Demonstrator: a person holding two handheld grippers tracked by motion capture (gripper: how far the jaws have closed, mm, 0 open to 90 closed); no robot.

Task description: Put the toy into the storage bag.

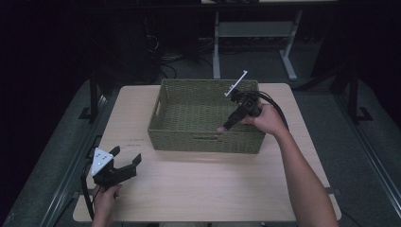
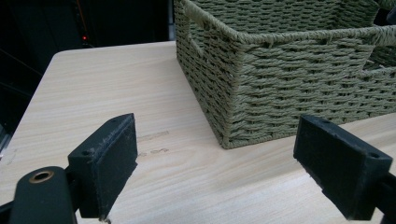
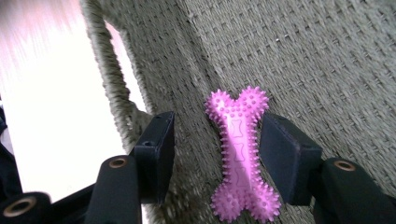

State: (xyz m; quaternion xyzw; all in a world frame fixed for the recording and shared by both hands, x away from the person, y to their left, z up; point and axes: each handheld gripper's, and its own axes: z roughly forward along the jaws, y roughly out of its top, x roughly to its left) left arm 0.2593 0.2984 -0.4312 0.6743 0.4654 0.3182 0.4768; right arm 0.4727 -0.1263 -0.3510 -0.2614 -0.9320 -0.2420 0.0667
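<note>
The woven green basket (image 1: 189,113) sits on the far half of the pale wooden table (image 1: 208,189), and everything else places itself against it. Off its near left corner, toward the person's edge of the table, the left gripper (image 1: 126,160) is held in the left hand (image 1: 105,198) just above the tabletop; its fingers (image 2: 109,161) stand wide apart with nothing between them, and they face the basket's corner, well short of it. Over the basket's right part, the right hand (image 1: 268,118) tips the right gripper (image 1: 226,126) down inside toward the near wall. A spiky pink bone toy (image 3: 240,151) lies between its fingers (image 3: 287,158), which are parted: the right one is against the toy, the left one apart from it.
</note>
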